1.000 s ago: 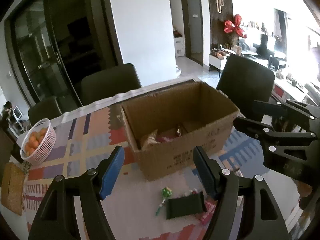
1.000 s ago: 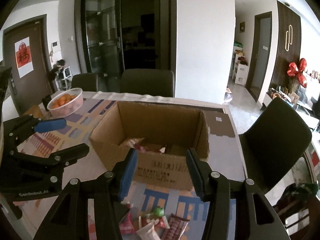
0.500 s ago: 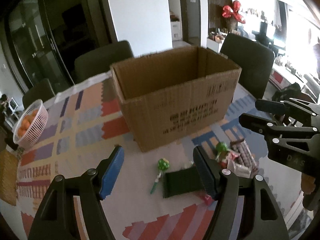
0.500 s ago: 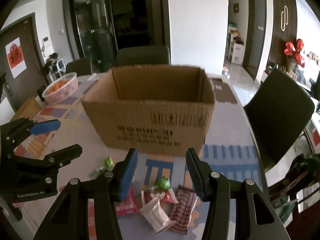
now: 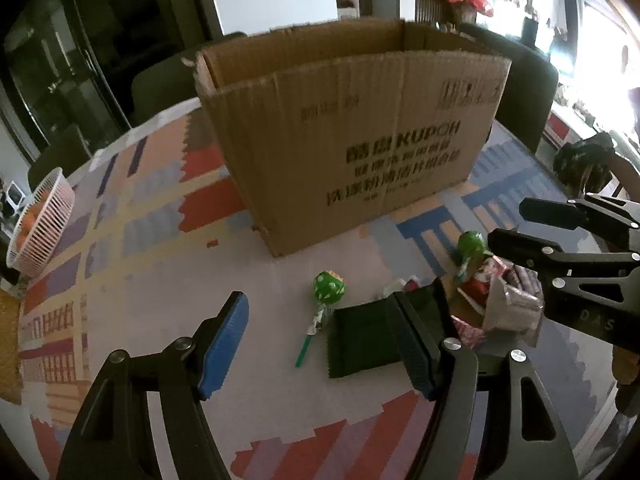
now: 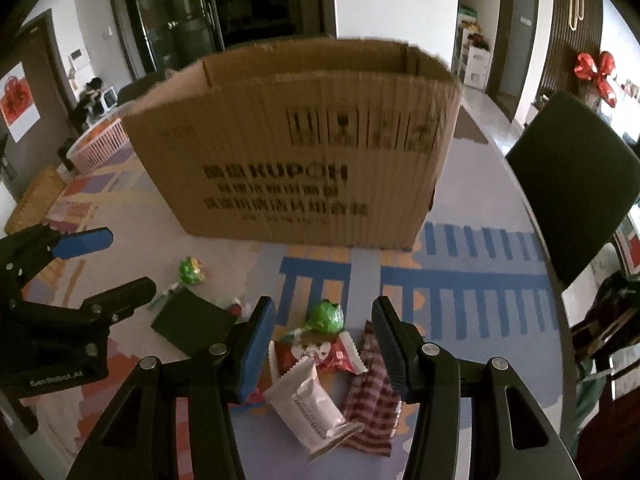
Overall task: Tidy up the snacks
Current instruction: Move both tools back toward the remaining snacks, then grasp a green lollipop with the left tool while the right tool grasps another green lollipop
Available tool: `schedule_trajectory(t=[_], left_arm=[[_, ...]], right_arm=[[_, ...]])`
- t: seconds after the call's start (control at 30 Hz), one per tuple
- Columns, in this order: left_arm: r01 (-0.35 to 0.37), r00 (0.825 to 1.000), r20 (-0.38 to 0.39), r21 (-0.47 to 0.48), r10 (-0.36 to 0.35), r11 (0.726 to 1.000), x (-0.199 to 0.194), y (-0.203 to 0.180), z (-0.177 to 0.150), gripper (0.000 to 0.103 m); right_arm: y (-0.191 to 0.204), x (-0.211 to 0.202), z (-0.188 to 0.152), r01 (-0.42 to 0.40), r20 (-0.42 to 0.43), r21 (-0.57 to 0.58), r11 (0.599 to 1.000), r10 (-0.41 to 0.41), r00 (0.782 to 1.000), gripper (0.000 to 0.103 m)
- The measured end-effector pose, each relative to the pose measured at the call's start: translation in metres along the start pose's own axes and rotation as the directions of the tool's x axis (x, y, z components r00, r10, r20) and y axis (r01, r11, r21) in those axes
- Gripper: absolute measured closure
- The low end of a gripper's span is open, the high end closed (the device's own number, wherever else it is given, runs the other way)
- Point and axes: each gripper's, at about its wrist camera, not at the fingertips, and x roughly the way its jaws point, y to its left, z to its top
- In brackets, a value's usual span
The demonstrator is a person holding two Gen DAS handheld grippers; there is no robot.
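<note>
Blue-padded jaws of the left gripper [image 5: 320, 336] gape wide and empty just above a green lollipop [image 5: 328, 288] and a dark green packet [image 5: 362, 336]. Both grippers have dropped since a second ago, so the cardboard box [image 5: 352, 140] now shows only its printed front wall, its contents hidden. The right gripper [image 6: 324, 340], about half open and holding nothing, hangs over a white wrapper [image 6: 310, 400], a red packet [image 6: 320, 354], a checked packet [image 6: 372, 404] and a second lollipop [image 6: 327, 316]; only the right wrist view shows this pile clearly. Both point steeply down at the patterned tablecloth [image 5: 140, 248]. Farther left sits a basket of oranges [image 5: 36, 228].
</note>
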Motion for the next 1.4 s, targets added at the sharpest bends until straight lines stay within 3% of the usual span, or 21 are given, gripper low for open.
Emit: schedule_trajectory(t=[0.3,0.6,0.8,0.87,0.93,1.4], left_arm=[[0.016,0.999,-0.049,0.026,-0.014,1.0,0.036,0.001,0.003,0.034],[0.031,0.996,-0.087,0.038,-0.028,0.999,0.066,0.001,0.01,0.046],[0.056,0.994,-0.1,0.029,-0.052,0.998,0.076,0.001,0.013,0.06],[0.063,0.993,-0.101,0.027,-0.06,0.998,0.077,0.002,0.014,0.073],[0.065,0.993,-0.103,0.036,-0.061,0.997,0.077,0.001,0.014,0.078],[0.017,1.0,-0.008,0.022,-0.017,1.0,0.036,-0.005,0.023,0.078]], right_arm=[[-0.004,0.03,-0.005,0.001,-0.066,0.023,1.0,0.001,0.998,0.054],[-0.004,0.052,-0.006,0.0,-0.111,0.023,1.0,0.002,0.994,0.065],[-0.002,0.058,-0.002,-0.018,-0.116,0.011,1.0,0.019,0.993,0.074],[0.001,0.059,-0.002,-0.018,-0.113,0.004,1.0,0.019,0.993,0.074],[0.002,0.06,-0.001,-0.018,-0.111,0.005,1.0,0.019,0.994,0.074],[0.002,0.022,0.005,-0.006,-0.011,-0.032,0.999,0.006,1.0,0.076]])
